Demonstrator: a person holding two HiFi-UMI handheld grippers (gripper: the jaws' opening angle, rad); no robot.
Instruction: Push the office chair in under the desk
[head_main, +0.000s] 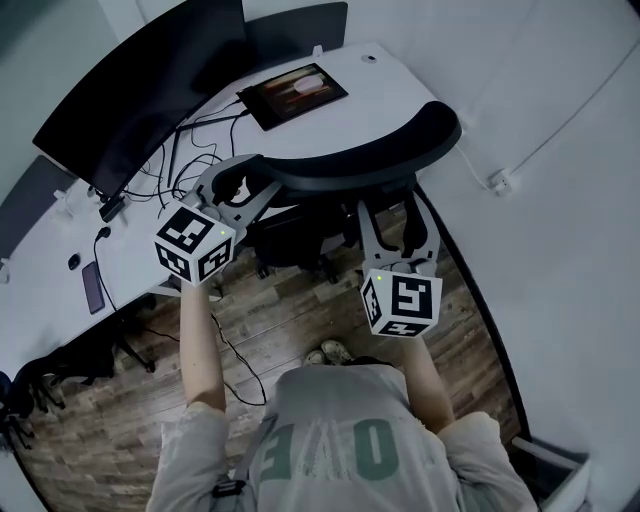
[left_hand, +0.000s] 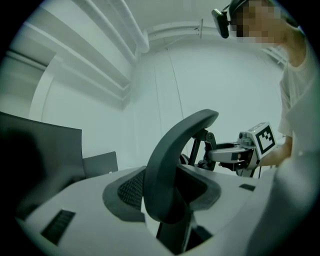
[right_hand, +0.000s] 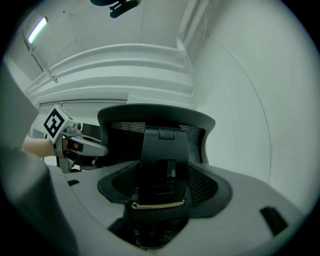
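The office chair (head_main: 360, 165) is seen from above. The curved top of its black back lies along the near edge of the white tabletop (head_main: 400, 85), closer to the right corner than to the left one. The seat cannot be made out under the back. Some dark parts of the chair are seen lower down, over the wooden floor (head_main: 280, 320).

The left tool (head_main: 242, 186) is held at the left end of the chair's back. Its jaws are spread wide apart. In the left gripper view the thin side edge of the back is seen standing in the gap between them, and nothing is squeezed.

The right tool (head_main: 394, 218) is held a bit lower, behind the right part of the back. Its jaws are spread wide apart too. In the right gripper view the black middle bar of the back is seen in the gap between them, with the mesh of the back above it.

A big dark monitor (head_main: 140, 90) is set along the far edge of the tabletop, near the left corner. Black cables (head_main: 190, 150) are spread in front of it. A dark pad (head_main: 292, 93) is laid near the far edge, just past the chair's back. A phone (head_main: 92, 287) is laid by the left edge.
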